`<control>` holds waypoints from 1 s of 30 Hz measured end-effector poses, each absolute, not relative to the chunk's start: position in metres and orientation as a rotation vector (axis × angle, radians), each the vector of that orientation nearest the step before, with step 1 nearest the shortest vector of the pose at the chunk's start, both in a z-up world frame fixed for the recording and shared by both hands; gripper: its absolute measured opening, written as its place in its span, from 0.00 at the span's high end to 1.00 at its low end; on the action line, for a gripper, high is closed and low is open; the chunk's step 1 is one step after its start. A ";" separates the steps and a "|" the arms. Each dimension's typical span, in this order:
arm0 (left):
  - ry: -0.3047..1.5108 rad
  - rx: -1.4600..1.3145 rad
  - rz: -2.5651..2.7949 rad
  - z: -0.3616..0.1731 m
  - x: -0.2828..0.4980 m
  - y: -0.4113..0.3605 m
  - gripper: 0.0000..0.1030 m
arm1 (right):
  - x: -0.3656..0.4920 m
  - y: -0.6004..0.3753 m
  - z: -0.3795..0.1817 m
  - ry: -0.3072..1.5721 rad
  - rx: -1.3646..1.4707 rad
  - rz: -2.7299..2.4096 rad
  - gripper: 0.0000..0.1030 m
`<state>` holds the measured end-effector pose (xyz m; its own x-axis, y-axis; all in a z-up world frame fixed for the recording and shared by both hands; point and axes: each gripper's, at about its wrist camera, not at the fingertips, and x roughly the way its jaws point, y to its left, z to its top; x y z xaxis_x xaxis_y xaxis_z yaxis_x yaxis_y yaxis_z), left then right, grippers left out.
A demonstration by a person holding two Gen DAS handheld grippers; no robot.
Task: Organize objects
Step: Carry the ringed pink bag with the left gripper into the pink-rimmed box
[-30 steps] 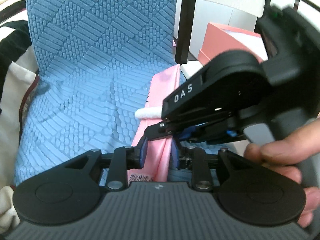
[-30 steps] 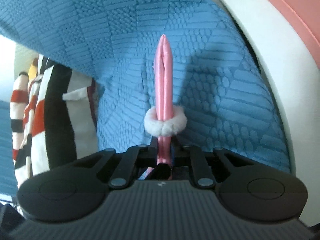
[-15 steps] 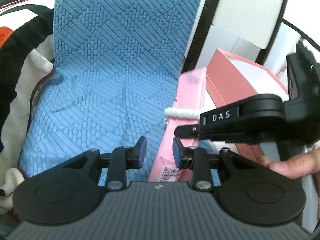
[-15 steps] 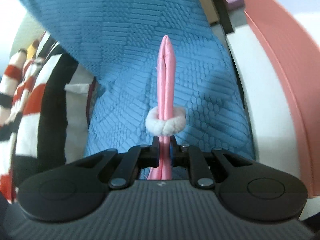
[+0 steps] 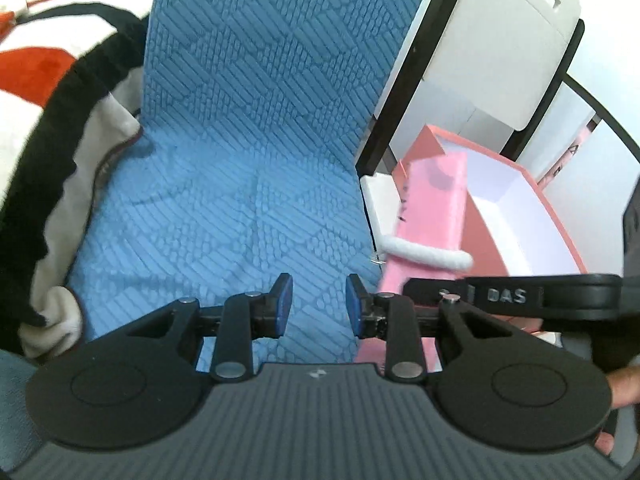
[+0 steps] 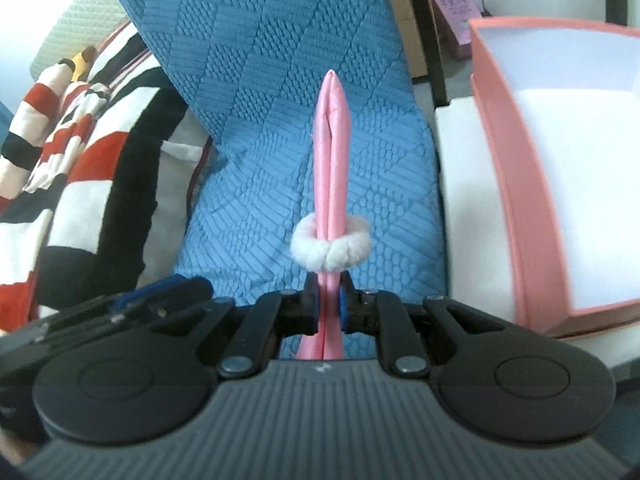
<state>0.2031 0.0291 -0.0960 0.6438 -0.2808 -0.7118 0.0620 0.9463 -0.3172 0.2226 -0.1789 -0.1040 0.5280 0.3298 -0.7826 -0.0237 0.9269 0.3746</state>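
My right gripper [image 6: 329,300] is shut on a flat pink packet [image 6: 331,152] with a fluffy white ring [image 6: 330,246] around it, held edge-on above the blue cushion [image 6: 280,120]. In the left wrist view the same pink packet [image 5: 436,196] and its white ring [image 5: 424,254] hang to the right, held by the right gripper's black body [image 5: 520,296], in front of an open pink box [image 5: 516,216]. My left gripper [image 5: 319,306] is open and empty over the blue cushion [image 5: 248,160].
The open pink box [image 6: 516,184] with a white inside stands to the right on a white surface [image 6: 464,208]. A red, black and white striped blanket [image 6: 80,152] lies on the left. A black frame post [image 5: 400,80] and white panels stand behind the box.
My left gripper has let go of the pink packet and opened wide. The right gripper has carried the packet to the right, toward the pink box.
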 end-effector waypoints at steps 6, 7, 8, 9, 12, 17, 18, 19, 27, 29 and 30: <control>0.859 -0.270 -0.218 -0.065 0.206 0.011 0.67 | 0.209 -0.190 -0.064 0.957 0.306 0.218 0.88; 0.857 -0.270 -0.217 -0.059 0.207 0.008 0.67 | 0.208 -0.191 -0.057 0.950 0.305 0.222 0.88; 0.854 -0.271 -0.218 -0.053 0.207 0.004 0.66 | 0.207 -0.193 -0.051 0.942 0.303 0.224 0.88; 0.852 -0.274 -0.222 -0.047 0.208 0.000 0.66 | 0.206 -0.196 -0.043 0.932 0.304 0.225 0.88; 0.847 -0.269 -0.236 -0.031 0.213 -0.013 0.66 | 0.205 -0.205 -0.025 0.918 0.310 0.223 0.88; 0.838 -0.250 -0.254 -0.009 0.221 -0.033 0.64 | 0.205 -0.222 -0.001 0.891 0.311 0.212 0.88; 0.836 -0.247 -0.259 -0.006 0.225 -0.037 0.64 | 0.206 -0.227 0.003 0.884 0.311 0.211 0.88; 0.832 -0.243 -0.262 -0.002 0.227 -0.042 0.64 | 0.207 -0.231 0.006 0.879 0.312 0.209 0.88; 0.800 -0.218 -0.288 0.022 0.255 -0.085 0.64 | 0.217 -0.272 0.022 0.835 0.321 0.191 0.88; 0.794 -0.213 -0.298 0.026 0.264 -0.096 0.63 | 0.220 -0.284 0.023 0.831 0.331 0.182 0.88; 0.793 -0.212 -0.302 0.027 0.269 -0.102 0.63 | 0.221 -0.291 0.023 0.827 0.332 0.175 0.88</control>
